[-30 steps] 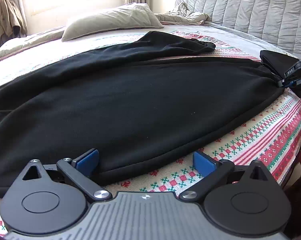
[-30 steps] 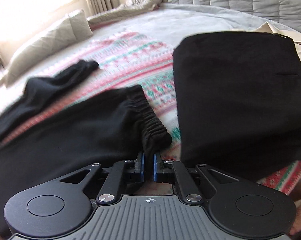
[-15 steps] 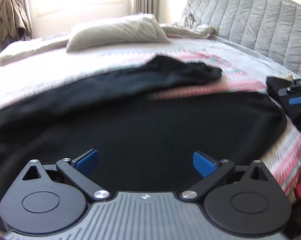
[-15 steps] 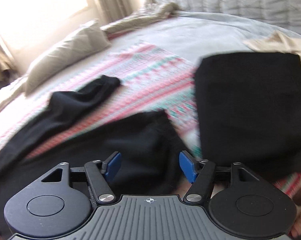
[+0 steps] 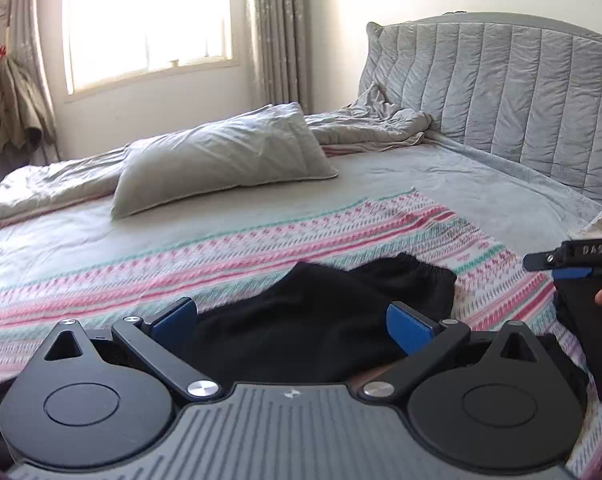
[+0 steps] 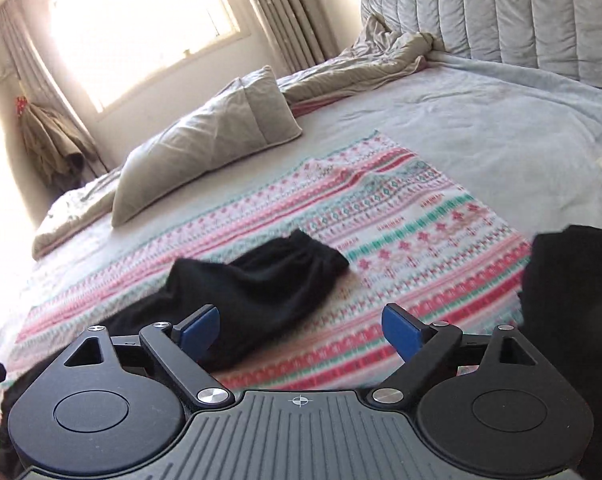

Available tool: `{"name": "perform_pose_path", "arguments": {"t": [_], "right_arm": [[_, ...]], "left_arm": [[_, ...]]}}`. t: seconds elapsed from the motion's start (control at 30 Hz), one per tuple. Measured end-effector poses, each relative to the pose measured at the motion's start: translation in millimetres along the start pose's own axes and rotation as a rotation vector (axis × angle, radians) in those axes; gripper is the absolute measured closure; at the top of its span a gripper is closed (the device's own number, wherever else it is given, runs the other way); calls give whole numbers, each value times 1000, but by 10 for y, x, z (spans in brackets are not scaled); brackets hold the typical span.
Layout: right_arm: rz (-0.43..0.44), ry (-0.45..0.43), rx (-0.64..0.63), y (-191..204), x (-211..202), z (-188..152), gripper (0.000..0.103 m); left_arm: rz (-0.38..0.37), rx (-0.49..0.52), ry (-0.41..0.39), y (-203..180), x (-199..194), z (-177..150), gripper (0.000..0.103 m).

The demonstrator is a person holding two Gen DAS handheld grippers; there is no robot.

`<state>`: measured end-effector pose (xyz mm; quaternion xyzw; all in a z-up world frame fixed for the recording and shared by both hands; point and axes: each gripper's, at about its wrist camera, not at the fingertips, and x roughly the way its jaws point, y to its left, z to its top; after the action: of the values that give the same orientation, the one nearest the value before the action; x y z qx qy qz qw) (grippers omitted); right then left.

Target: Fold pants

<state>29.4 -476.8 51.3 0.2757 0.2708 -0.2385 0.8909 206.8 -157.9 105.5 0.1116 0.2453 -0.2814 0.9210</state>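
Both tongs are released now: your left tongs (image 5: pixel 291 322) stand wide apart with only black cloth showing between the blue pads, and your right tongs (image 6: pixel 299 330) are just as wide, gripping nothing. One second ago the right tongs were clenched on the elastic waistband of the pants (image 5: pixel 325 320); half a second ago they had already let it go. Since then you have also raised both cameras, so the views now look across the bed (image 5: pixel 441 168) toward the pillow (image 5: pixel 221 160) and the window, and the pants fill much less of each picture.

The pants lie on the patterned blanket (image 6: pixel 401 248), near the edge of the bed closest to you. One cuffed leg end (image 6: pixel 301 256) points toward the middle of the bed; the rest of the garment runs back under your left tongs and is hidden there. A second dark folded garment (image 6: pixel 573 300) lies near the right edge of the bed, apart from the pants.

I judge that the spreading step is finished and the real fold has not begun. The far leg seems bunched, so you should probably take that leg end next and lay it over the other leg.
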Motion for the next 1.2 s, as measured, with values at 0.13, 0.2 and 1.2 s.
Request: {"name": "perform_pose_path", "arguments": {"t": [0.13,0.2,1.2], "right_arm": [[27,1,23,-61,379,154,12],[43,8,25,-102,596,180,11],[102,-16,49,-600,1956,-7,59]], "left_arm": [[-7,66,5,-254,516,208,0],[-16,114,16,-370,825,256,0],[-556,21,438,-729,3805,528,15]]}}
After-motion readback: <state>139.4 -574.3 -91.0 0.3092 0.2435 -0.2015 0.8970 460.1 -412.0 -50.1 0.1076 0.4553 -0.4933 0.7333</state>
